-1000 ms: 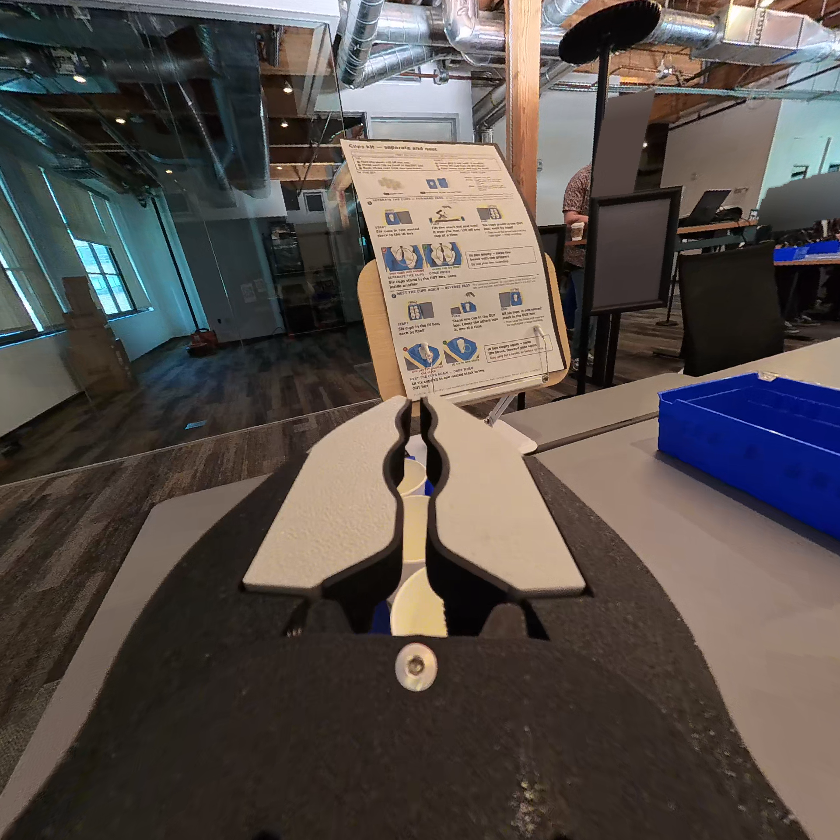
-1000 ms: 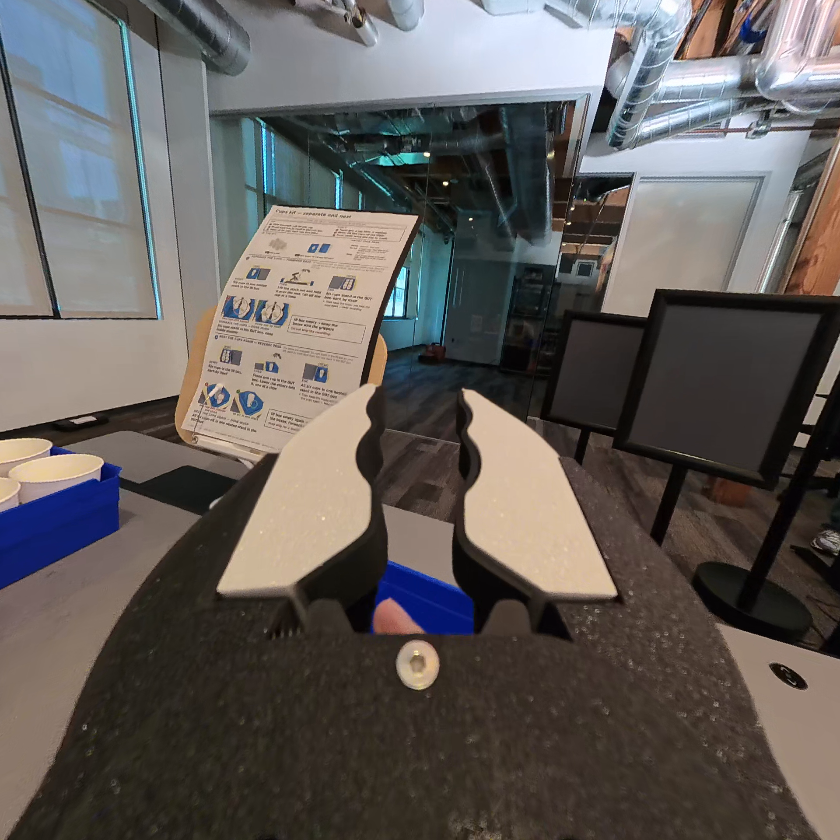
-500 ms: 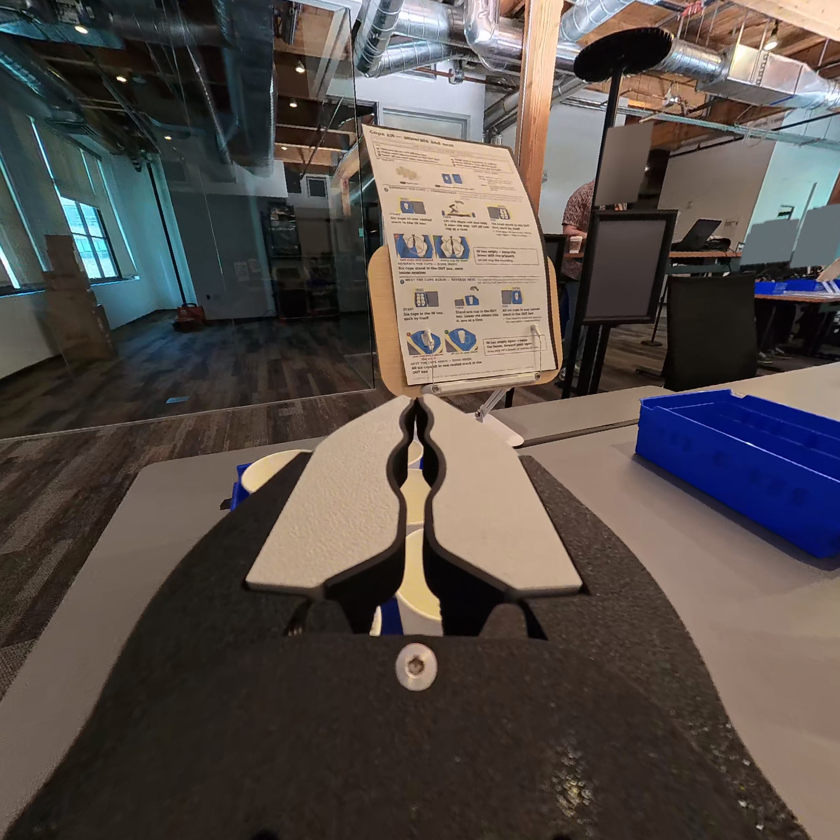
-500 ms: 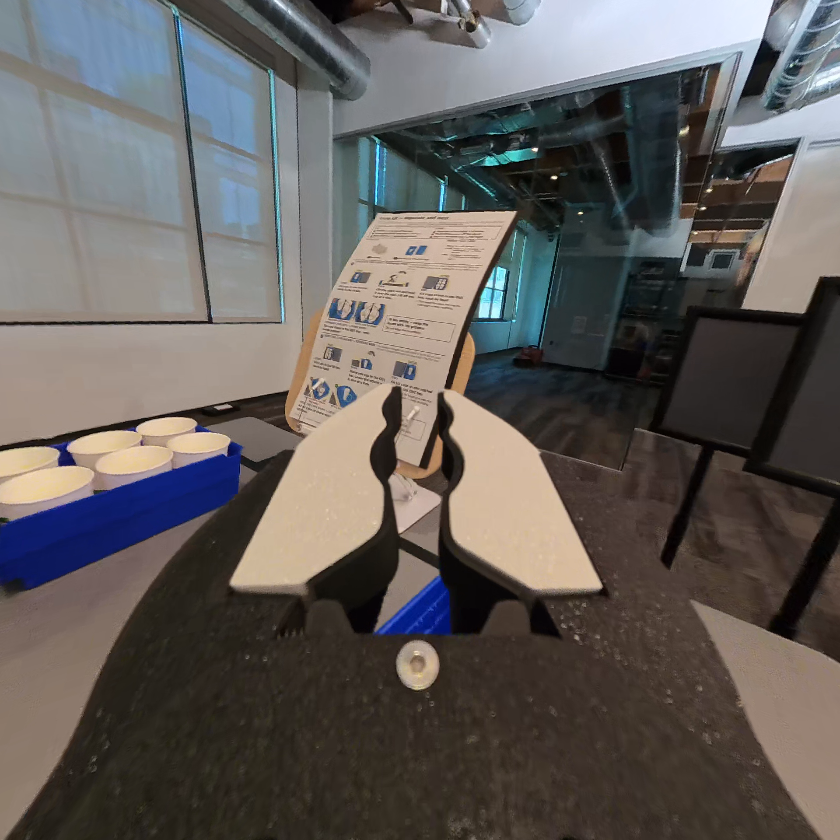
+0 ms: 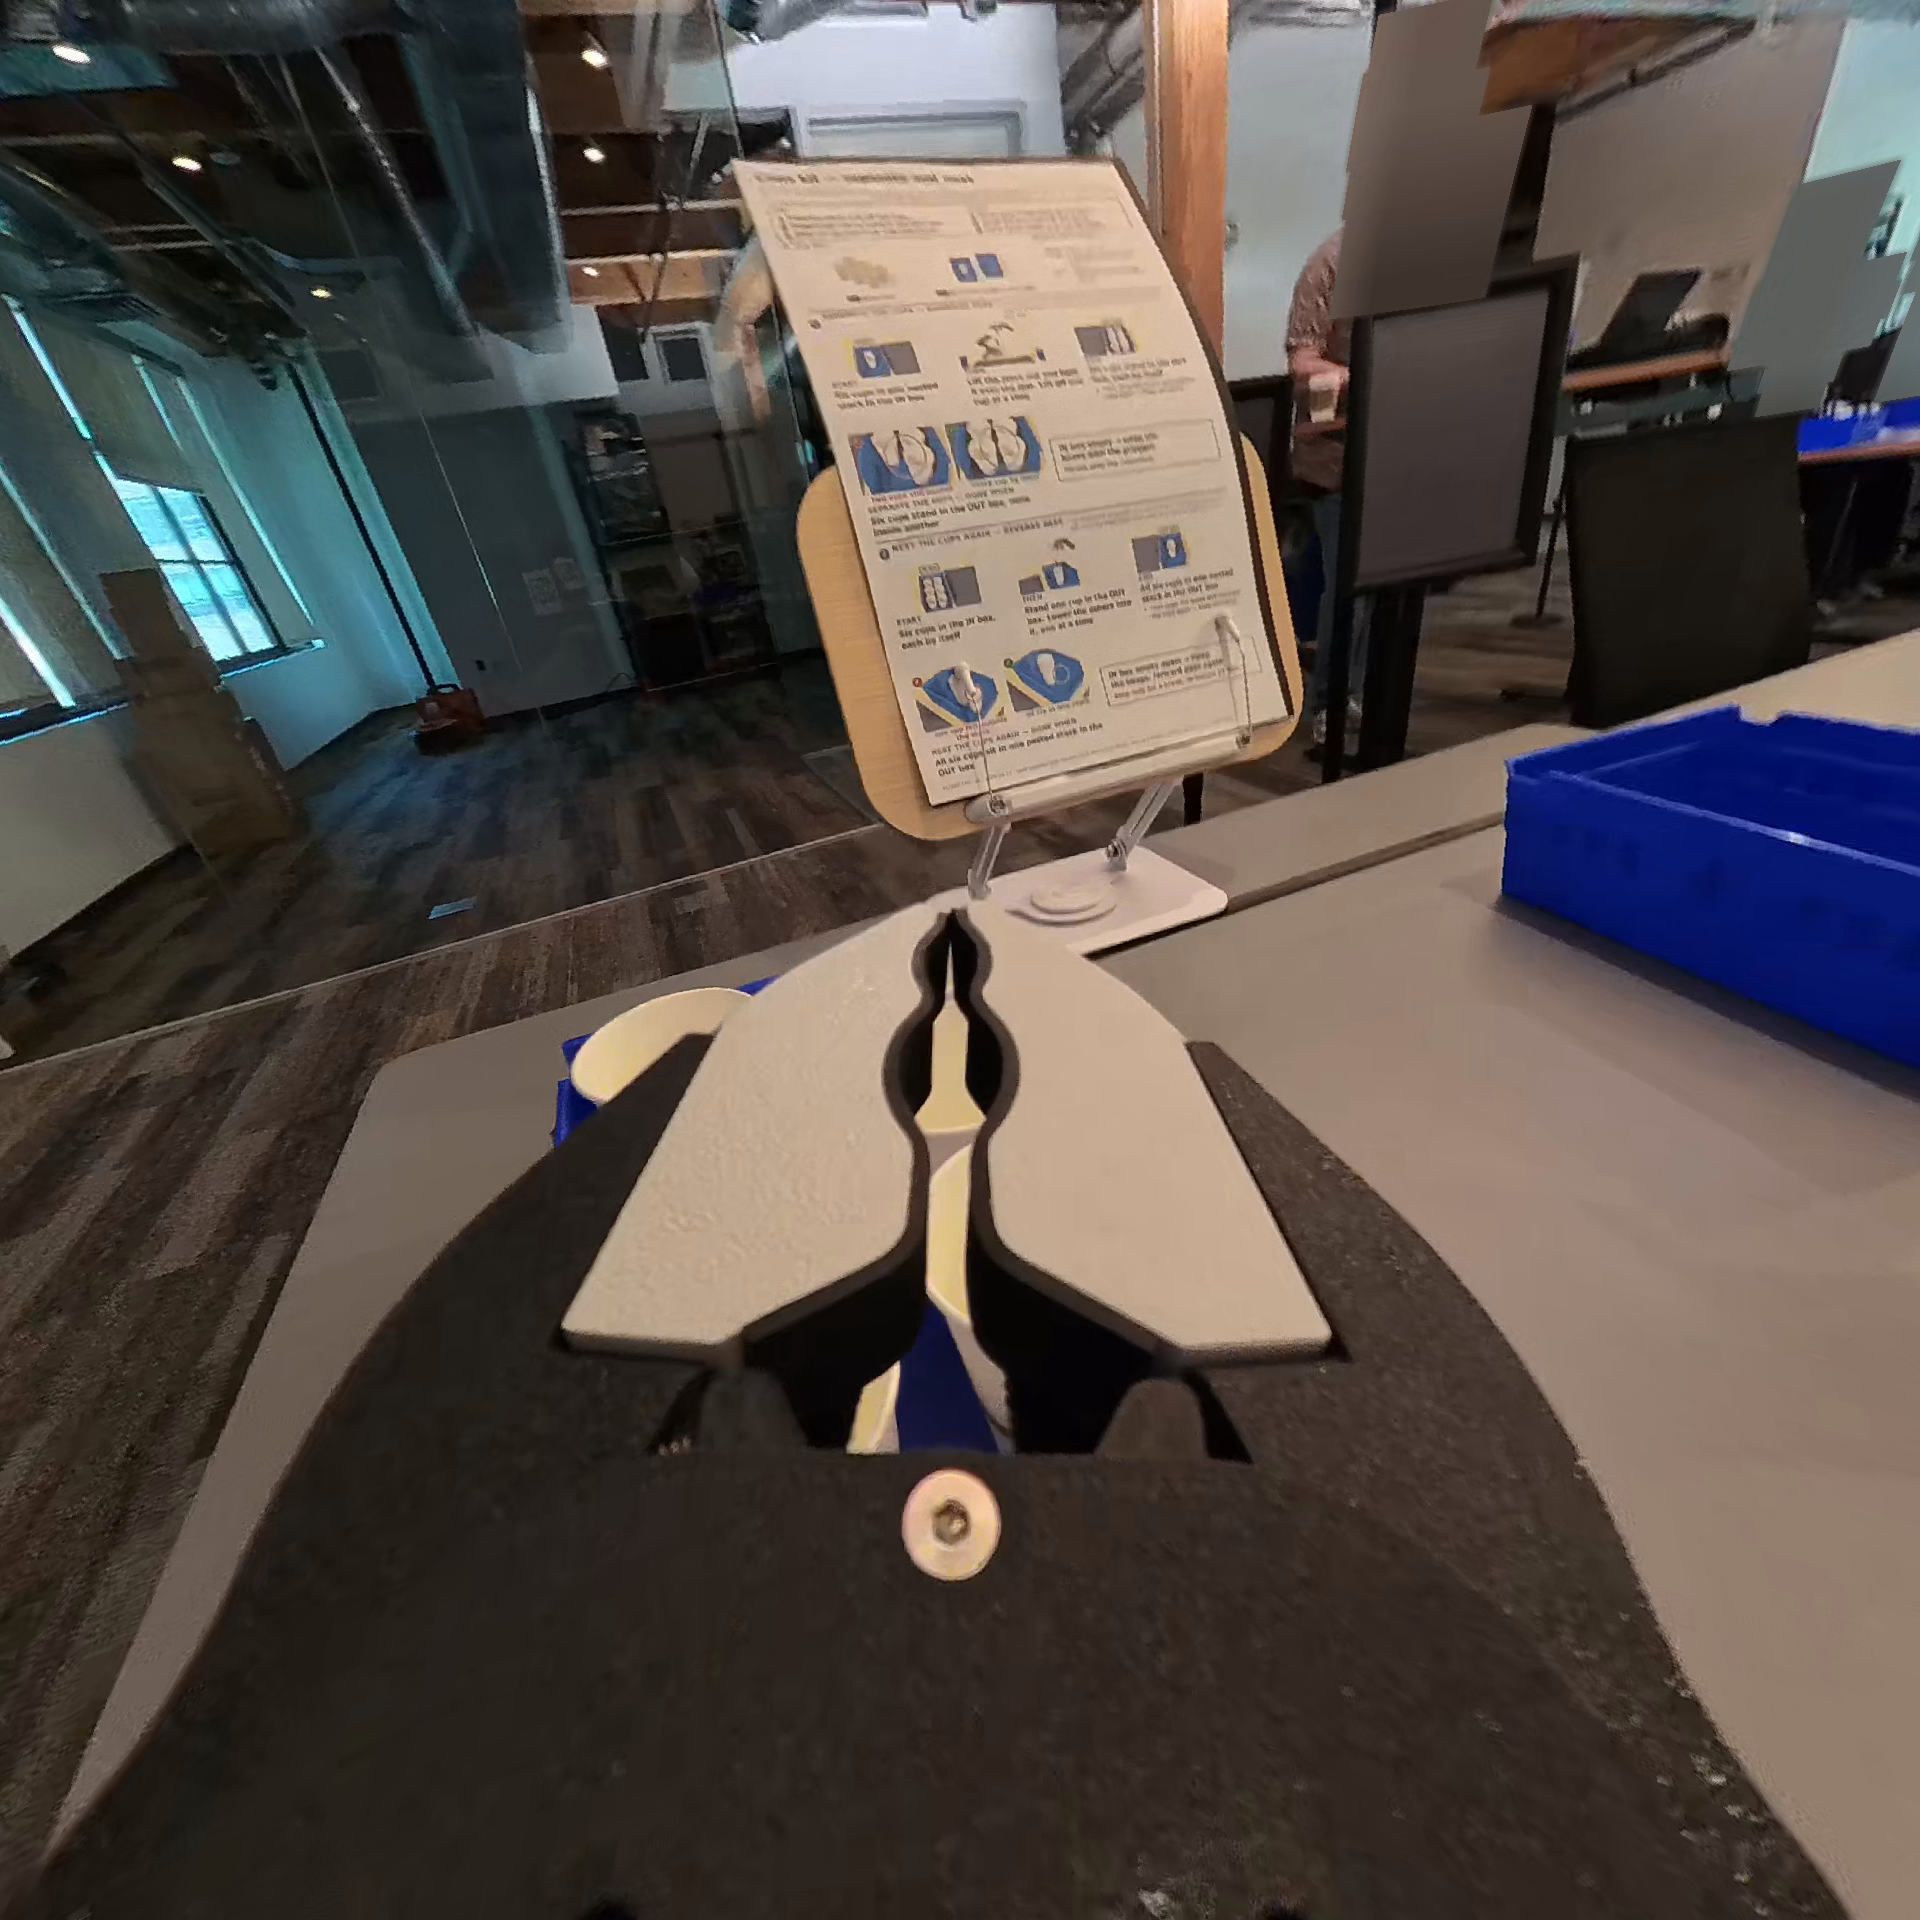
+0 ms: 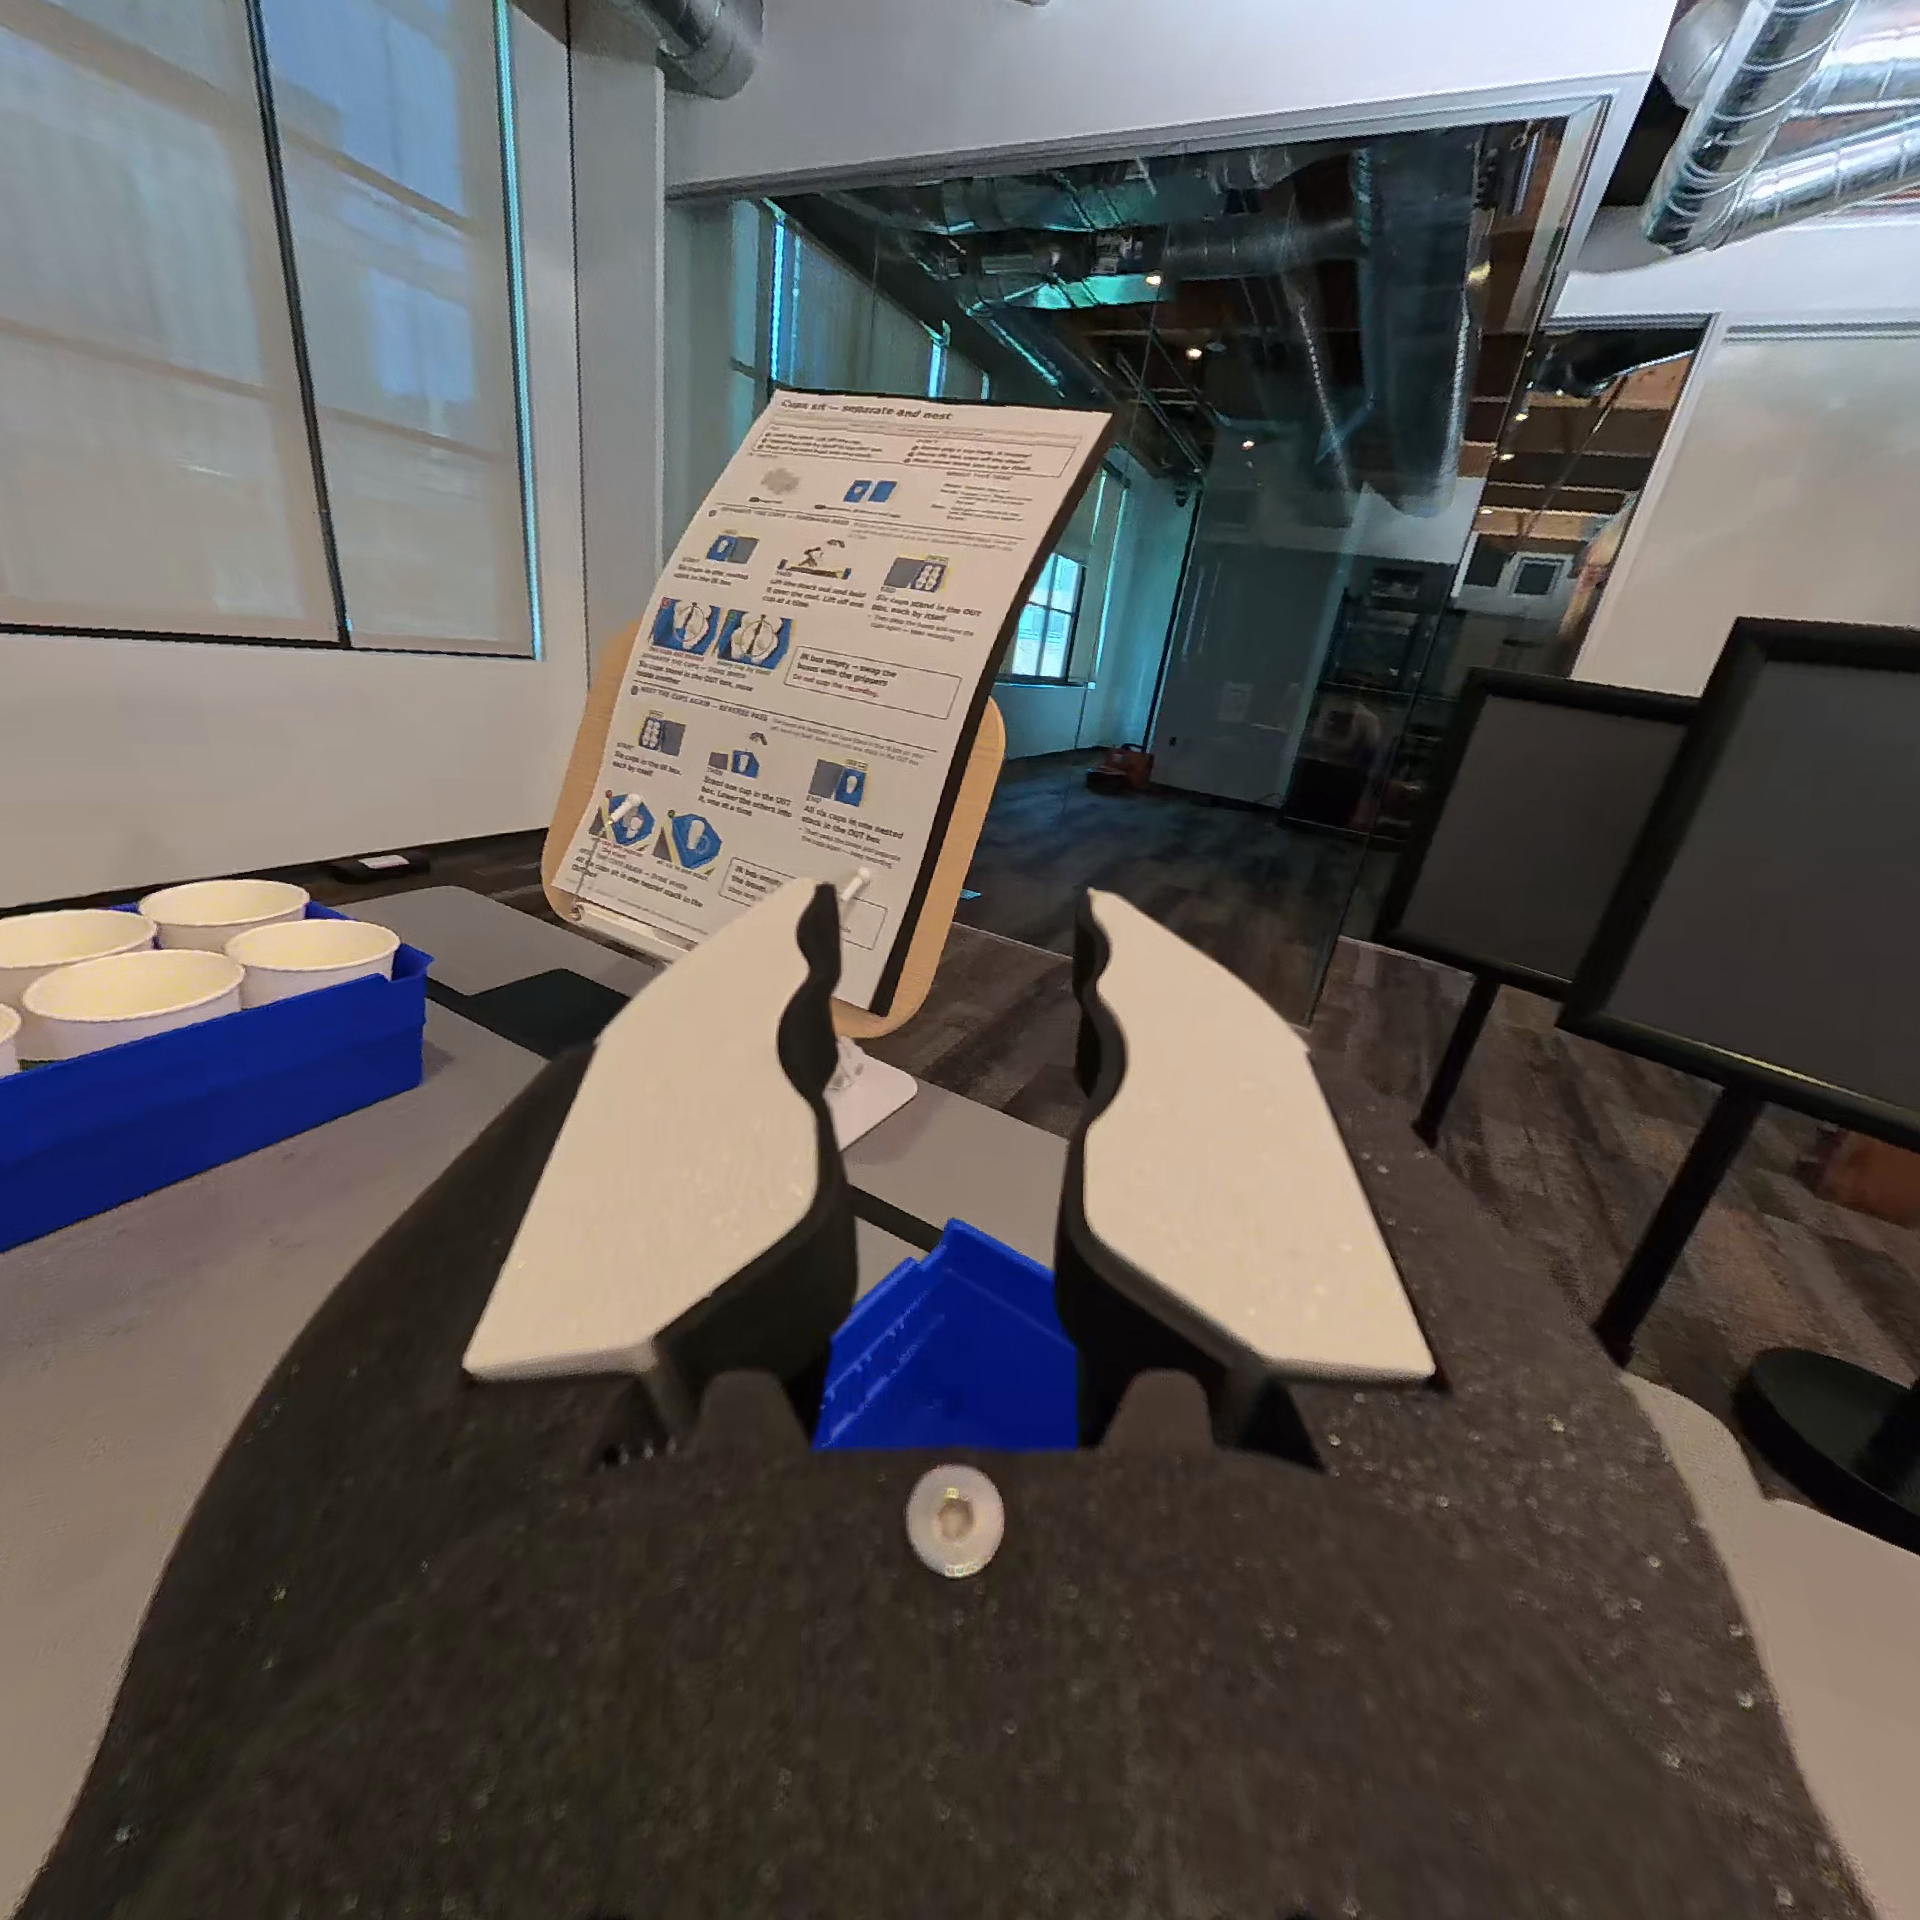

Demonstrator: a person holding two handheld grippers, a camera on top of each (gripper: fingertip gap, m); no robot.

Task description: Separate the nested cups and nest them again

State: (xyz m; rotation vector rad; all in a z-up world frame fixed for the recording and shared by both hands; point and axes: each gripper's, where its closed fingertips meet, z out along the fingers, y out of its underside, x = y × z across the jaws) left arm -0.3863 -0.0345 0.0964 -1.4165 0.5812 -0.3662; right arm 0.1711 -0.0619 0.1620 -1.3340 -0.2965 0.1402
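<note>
Several white paper cups [image 6: 197,966] stand apart in a blue bin [image 6: 208,1091] at the left of the right wrist view. In the left wrist view my left gripper [image 5: 951,925] is shut and empty above these cups. One cup [image 5: 655,1039] shows to its left, and others [image 5: 951,1236] show through the gap between the fingers. My right gripper [image 6: 956,914] is open and empty above a second blue bin [image 6: 945,1340], seen between its fingers. That bin [image 5: 1714,862] looks empty in the left wrist view.
An instruction sheet on a wooden stand [image 5: 1029,488] stands at the back of the grey table [image 5: 1455,1195]; it also shows in the right wrist view [image 6: 831,665]. Black sign frames [image 6: 1766,894] stand on the floor beyond the table's right edge. A glass wall is behind.
My right gripper has opened wide and swung left, so the bin of cups has come into its view. My left gripper stays shut over the cups and has shifted only a little.
</note>
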